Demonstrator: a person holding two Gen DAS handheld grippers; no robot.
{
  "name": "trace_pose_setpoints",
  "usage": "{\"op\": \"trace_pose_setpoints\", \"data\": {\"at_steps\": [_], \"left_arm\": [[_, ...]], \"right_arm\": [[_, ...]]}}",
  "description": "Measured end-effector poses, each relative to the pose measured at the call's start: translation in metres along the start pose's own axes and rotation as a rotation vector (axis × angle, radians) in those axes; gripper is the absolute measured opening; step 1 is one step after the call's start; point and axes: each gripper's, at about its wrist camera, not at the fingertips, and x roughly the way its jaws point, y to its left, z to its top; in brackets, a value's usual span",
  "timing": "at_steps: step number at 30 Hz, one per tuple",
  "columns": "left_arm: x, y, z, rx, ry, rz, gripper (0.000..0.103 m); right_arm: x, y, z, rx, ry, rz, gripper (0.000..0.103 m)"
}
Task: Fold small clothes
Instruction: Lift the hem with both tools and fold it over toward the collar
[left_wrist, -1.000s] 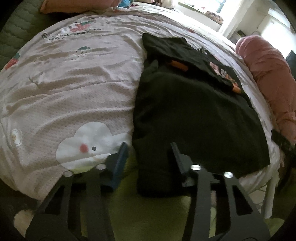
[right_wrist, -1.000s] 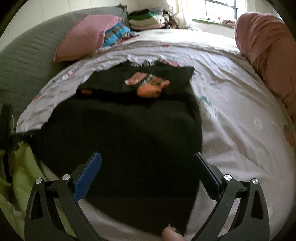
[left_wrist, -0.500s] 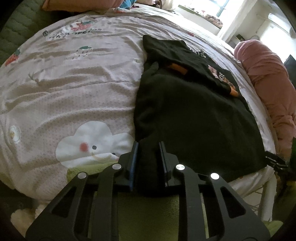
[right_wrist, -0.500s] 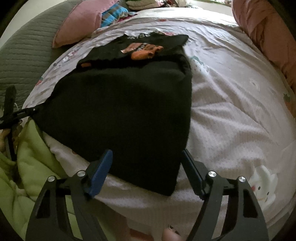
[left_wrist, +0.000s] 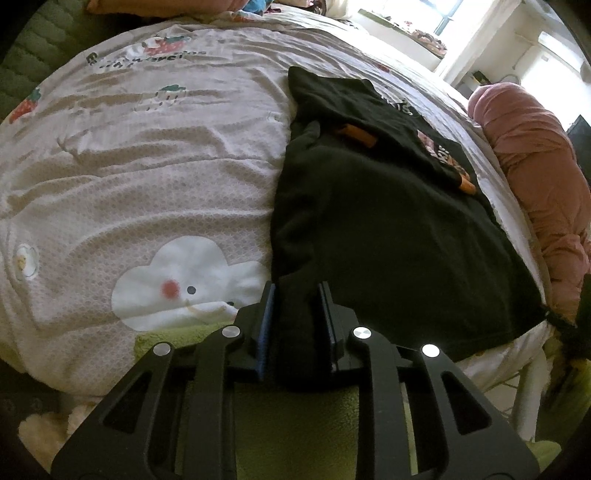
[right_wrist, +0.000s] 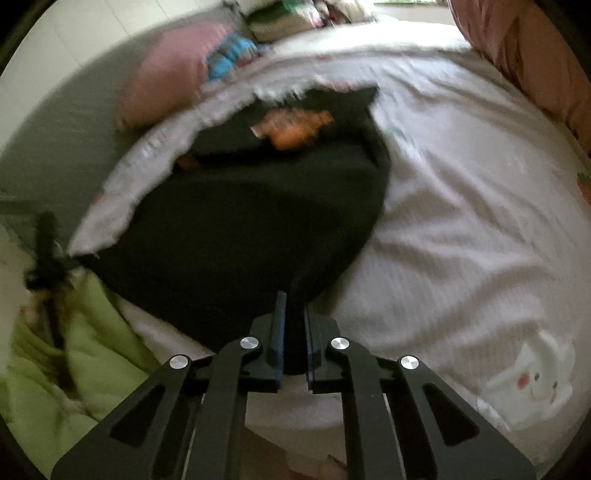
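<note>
A black garment (left_wrist: 384, 221) with an orange print lies spread on the bed, its far part folded over. My left gripper (left_wrist: 297, 295) is shut on the garment's near left corner at the bed's front edge. In the right wrist view the same garment (right_wrist: 251, 221) fills the middle, and my right gripper (right_wrist: 293, 306) is shut on its near right corner. The right wrist view is blurred by motion. The other gripper shows at the garment's far corner in each view.
A pale printed bedsheet (left_wrist: 147, 155) covers the bed. A rolled pink quilt (left_wrist: 535, 166) lies along the right side. A pink pillow (right_wrist: 166, 81) and stacked clothes sit at the head. A green fleece blanket (right_wrist: 74, 350) hangs at the near edge.
Both grippers went from open to shut on the garment's near corners; the left closed first, the right just now. The right gripper has drawn its corner up and back.
</note>
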Motion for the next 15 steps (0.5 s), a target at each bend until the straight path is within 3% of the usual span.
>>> {"op": "trace_pose_setpoints", "data": {"at_steps": [5, 15], "left_arm": [[-0.006, -0.003, 0.0, 0.008, -0.02, 0.001, 0.005], [-0.035, -0.017, 0.028, 0.014, -0.133, -0.041, 0.004]], "right_arm": [[-0.023, 0.006, 0.021, -0.005, -0.138, 0.033, 0.007], [-0.044, -0.007, 0.05, 0.042, -0.28, 0.042, 0.007]]}}
